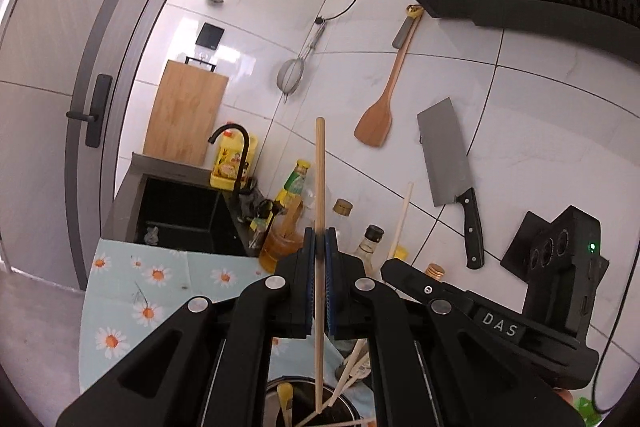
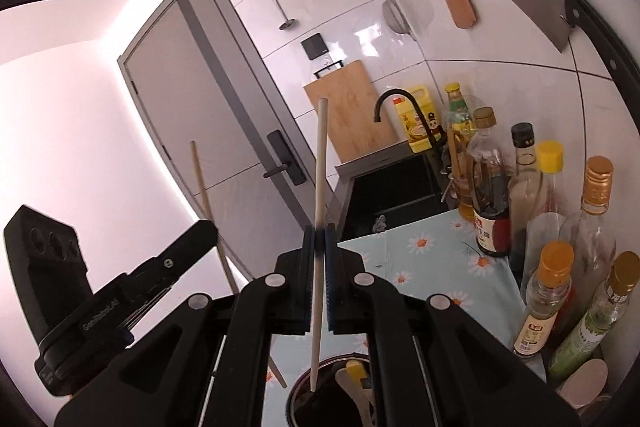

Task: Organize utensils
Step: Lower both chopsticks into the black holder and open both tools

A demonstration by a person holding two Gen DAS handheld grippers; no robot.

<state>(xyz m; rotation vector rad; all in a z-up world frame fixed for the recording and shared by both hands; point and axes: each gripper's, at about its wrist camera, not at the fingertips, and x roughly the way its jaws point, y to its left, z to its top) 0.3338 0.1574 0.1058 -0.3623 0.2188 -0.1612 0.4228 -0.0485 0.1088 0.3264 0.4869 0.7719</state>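
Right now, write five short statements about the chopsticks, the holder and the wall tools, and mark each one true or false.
1. The left tongs are shut on a tan wooden chopstick. True.
2. The right tongs are open, holding nothing. False: they grip a pale cream chopstick.
3. Both chopstick tips hang over the dark round utensil holder. True.
4. The grey steel cleaver lies on the daisy-print tablecloth. False: it hangs on the white tiled wall.
5. A brown wooden spatula hangs on that wall. True.
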